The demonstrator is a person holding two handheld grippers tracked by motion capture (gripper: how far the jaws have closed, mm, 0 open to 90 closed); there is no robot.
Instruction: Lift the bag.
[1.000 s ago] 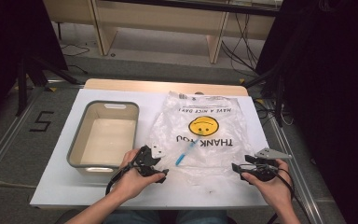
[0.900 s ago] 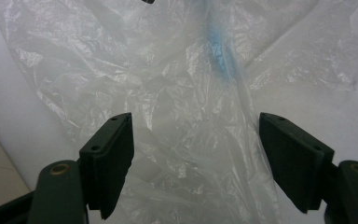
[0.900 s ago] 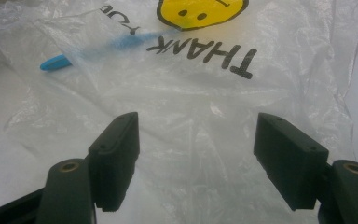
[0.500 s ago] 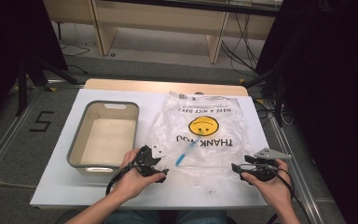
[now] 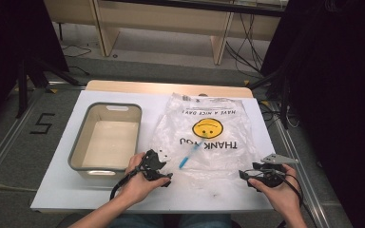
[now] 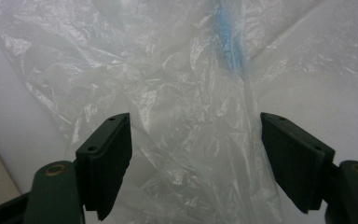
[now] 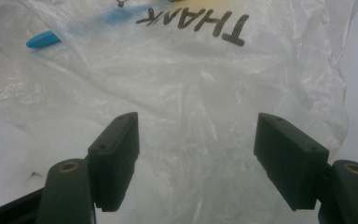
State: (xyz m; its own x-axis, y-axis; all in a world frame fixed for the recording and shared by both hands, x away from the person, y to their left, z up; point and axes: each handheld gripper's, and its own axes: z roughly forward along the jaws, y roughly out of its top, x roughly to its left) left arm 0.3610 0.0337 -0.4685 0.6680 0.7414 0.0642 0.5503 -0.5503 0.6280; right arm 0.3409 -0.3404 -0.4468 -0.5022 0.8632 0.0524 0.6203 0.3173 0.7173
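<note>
A clear plastic bag [image 5: 209,137] with a yellow smiley face and "THANK YOU" print lies flat on the white table [image 5: 76,190]. A slender blue item [image 5: 188,156] lies with it, mostly veiled by the plastic. My left gripper [image 5: 166,166] sits at the bag's near left corner. Its jaws stand open over crumpled plastic [image 6: 186,140], with the blue item [image 6: 228,42] farther ahead. My right gripper [image 5: 245,176] rests at the bag's near right corner. It is also open over the plastic [image 7: 196,93], and the blue item's tip [image 7: 42,39] shows at upper left.
An empty grey bin [image 5: 105,142] stands on the left half of the table, just beyond my left hand. A wooden strip [image 5: 166,88] runs along the table's far edge. Bare white table lies in front of the bag between the two hands.
</note>
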